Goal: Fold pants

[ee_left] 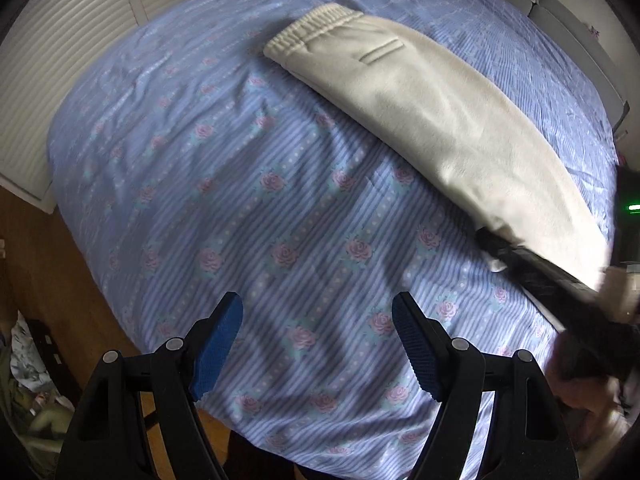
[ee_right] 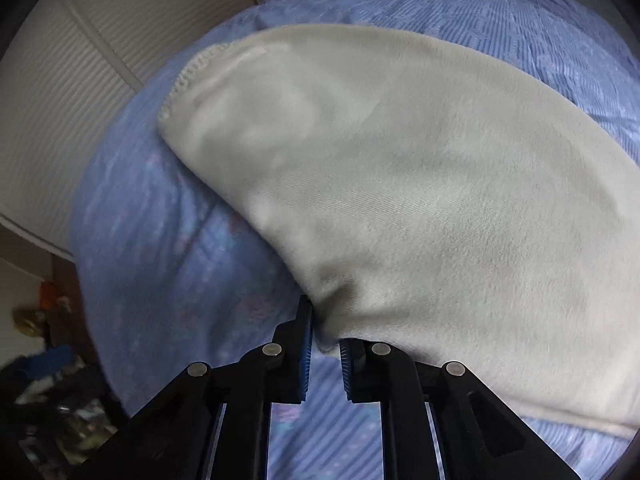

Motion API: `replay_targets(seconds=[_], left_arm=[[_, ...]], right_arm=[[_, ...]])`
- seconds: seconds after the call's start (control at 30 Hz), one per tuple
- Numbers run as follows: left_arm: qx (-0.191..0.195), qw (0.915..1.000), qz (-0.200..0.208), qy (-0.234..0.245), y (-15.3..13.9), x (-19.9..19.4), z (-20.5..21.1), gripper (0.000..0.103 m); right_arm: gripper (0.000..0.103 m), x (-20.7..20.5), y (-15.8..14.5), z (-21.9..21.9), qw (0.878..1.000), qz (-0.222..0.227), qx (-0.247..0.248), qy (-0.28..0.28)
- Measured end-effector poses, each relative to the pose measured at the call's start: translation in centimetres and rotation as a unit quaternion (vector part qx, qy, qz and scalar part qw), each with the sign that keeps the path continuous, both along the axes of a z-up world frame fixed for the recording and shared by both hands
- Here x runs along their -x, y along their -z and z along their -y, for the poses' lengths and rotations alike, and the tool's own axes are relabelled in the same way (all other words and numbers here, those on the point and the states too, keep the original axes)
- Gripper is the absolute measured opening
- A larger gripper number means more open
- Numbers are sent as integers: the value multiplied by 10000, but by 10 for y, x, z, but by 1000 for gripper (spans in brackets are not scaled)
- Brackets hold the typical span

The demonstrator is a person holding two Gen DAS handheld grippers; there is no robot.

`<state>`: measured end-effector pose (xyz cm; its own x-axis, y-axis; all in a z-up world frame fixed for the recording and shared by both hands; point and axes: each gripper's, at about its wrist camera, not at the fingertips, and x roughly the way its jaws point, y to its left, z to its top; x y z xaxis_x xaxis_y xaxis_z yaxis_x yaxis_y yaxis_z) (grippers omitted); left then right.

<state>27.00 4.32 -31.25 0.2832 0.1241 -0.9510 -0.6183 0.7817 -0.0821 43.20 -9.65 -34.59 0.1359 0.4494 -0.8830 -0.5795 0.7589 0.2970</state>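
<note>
Right gripper (ee_right: pixel 325 344) jaws clenched on pants (ee_right: pixel 400 200) hem edge; left gripper (ee_left: pixel 318 344) released, over bed (ee_left: pixel 240 220). Thin bite could slip on lifting.

The pants (ee_left: pixel 420 104) lie flat on the bed (ee_left: pixel 240 200), running from the waistband (ee_left: pixel 308 30) at the far middle down to the near right. The left gripper (ee_left: pixel 318 344) hangs over the bed's near part, well apart from the pants, with only the bed cover between its jaws. Over on the right, the right gripper (ee_right: pixel 325 350) sits at the near edge of the pants, its jaws drawn close on a bit of that edge. Louvred doors (ee_left: pixel 80 40) stand beyond the bed's far left side. Floor (ee_left: pixel 36 264) shows at the near left, with clutter (ee_left: pixel 28 380) lying on it.
</note>
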Motion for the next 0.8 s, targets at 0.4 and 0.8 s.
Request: replay_targets(seconds=[0.4,0.8], left_arm=[[-219,9994,-226,-156,-21,8,-15,77],[-241,9976,187,619,-51,-8,-90,81]], right_arm=[[44,9,15,-5,9962,-709,245,439],[49,49,-79,-7,9952,-768,148,591]])
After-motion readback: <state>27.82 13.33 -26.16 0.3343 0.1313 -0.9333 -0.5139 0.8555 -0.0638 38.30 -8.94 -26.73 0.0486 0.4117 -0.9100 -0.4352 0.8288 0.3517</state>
